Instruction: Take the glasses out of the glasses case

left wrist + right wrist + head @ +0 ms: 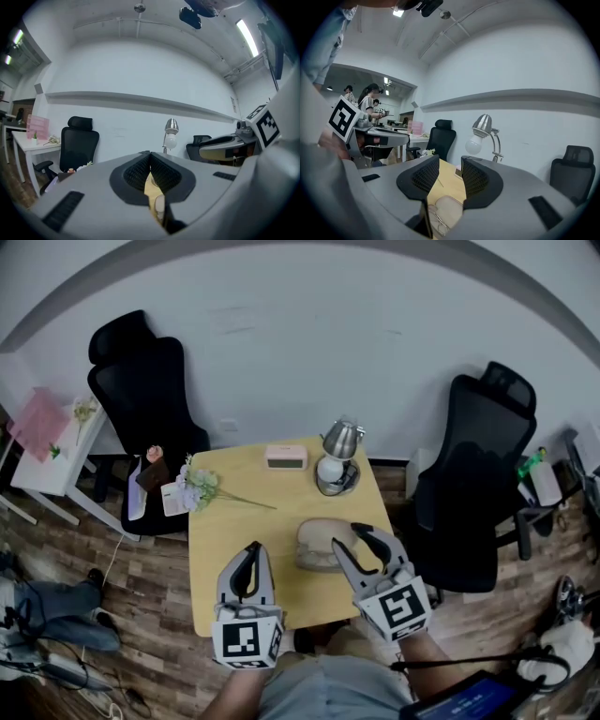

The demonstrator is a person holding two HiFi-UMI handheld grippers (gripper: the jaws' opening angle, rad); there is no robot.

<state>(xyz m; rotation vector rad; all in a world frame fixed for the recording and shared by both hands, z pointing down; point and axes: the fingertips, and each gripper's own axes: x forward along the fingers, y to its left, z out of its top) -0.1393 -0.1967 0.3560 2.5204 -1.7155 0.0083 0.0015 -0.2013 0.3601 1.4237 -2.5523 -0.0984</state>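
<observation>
Glasses case (317, 546): pale and rounded, it lies on the front right part of the bench (234, 526), and in the right gripper view (450, 208) it shows below the gap between that tool's jaws. A thin wire frame, the glasses (436, 220), shows at the case's near end. Two black office chairs flank the bench, one at far left (150, 399) and one at right (478, 474). Right tool (347, 535) (450, 161): jaws apart with nothing between them, tips over the right end of the case; whether they touch it cannot be told. Left tool (251, 549) (150, 157): jaws closed tip to tip on nothing, over the front of the bench to the left of the case and apart from it. At the back of the bench stand a metal desk lamp (339, 460) and a small pink box (286, 457). A sprig of flowers (202, 488) lies at the left edge.
</observation>
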